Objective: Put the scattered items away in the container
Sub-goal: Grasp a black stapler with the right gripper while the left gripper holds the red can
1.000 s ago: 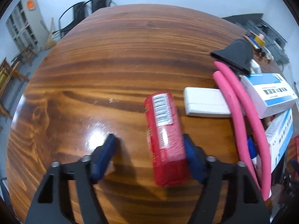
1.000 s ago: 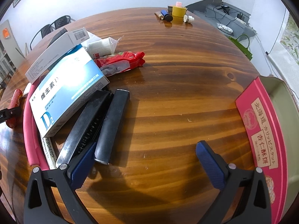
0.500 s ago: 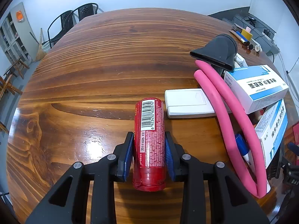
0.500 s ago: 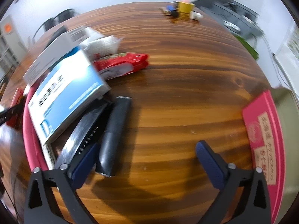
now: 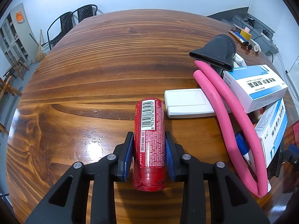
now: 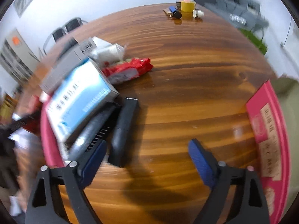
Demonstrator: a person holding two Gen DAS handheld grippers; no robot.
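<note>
left hand-held gripper (image 5: 149, 155) is clamped on the red can (image 5: 149, 141) lying on the bench (image 5: 93, 74), long axis running straight out btwn its fingers, while the right hand-held gripper (image 6: 147, 158) is empty w/ jaws closing, container (image 6: 269, 130) off to its right.

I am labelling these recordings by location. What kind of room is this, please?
Probably an office or meeting room, not a home kitchen. A large wooden table fills the view, black chairs stand at its far end, a shelving cabinet lines the wall, and a desk with cables stands behind.
</note>
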